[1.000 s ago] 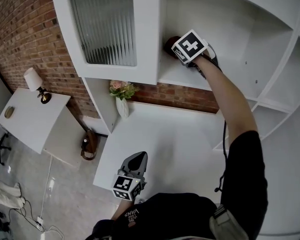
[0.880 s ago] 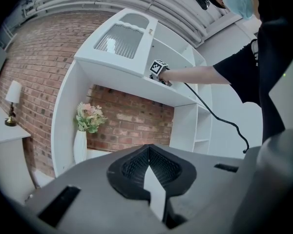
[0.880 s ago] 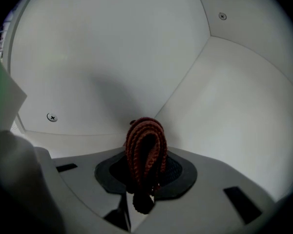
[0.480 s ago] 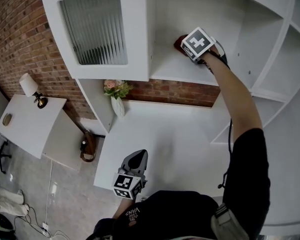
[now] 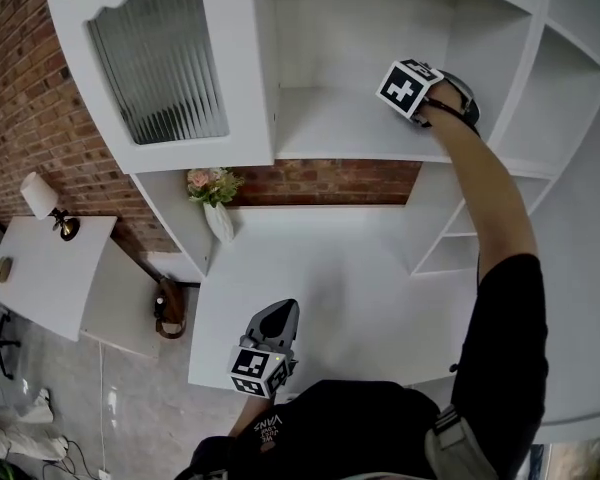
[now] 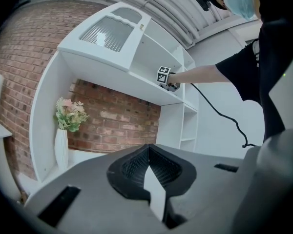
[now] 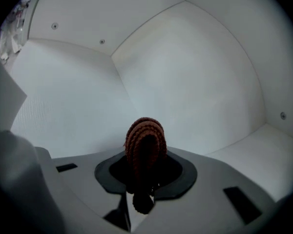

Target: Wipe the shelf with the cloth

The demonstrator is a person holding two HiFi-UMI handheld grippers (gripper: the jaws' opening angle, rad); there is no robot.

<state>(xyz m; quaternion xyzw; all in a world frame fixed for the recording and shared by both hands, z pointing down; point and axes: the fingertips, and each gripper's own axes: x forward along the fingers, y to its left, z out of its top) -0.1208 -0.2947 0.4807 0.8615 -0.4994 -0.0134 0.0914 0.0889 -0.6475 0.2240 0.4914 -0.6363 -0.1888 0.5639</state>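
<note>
The right hand-held gripper [image 5: 412,88] has swept along the shelf [image 5: 330,128]. A second ago it sat at the board's left end, close to the ribbed-glass cabinet door [image 5: 155,68]. Now it is at the upper right of the head view, hard by the upright divider [image 5: 515,63] that closes the compartment. I read that as one wiping pass carried across nearly the whole board, left to right.

The reddish-brown cloth [image 7: 145,143] is still pinched between this gripper's jaws, a ribbed roll standing up out of them. The right gripper view shows only the white back wall and inner corner of the compartment ahead. In the head view the marker cube now hides the cloth, which earlier showed as a dark lump beside it. Whether the cloth presses on the board cannot be told.

The left hand-held gripper [image 5: 272,323] has not moved. It hangs low in the frame over the near edge of the tabletop [image 5: 320,268], jaws pressed together on nothing.

With the stroke at the divider, the next pass probably calls for a return sweep or a shift deeper toward the back wall.
</note>
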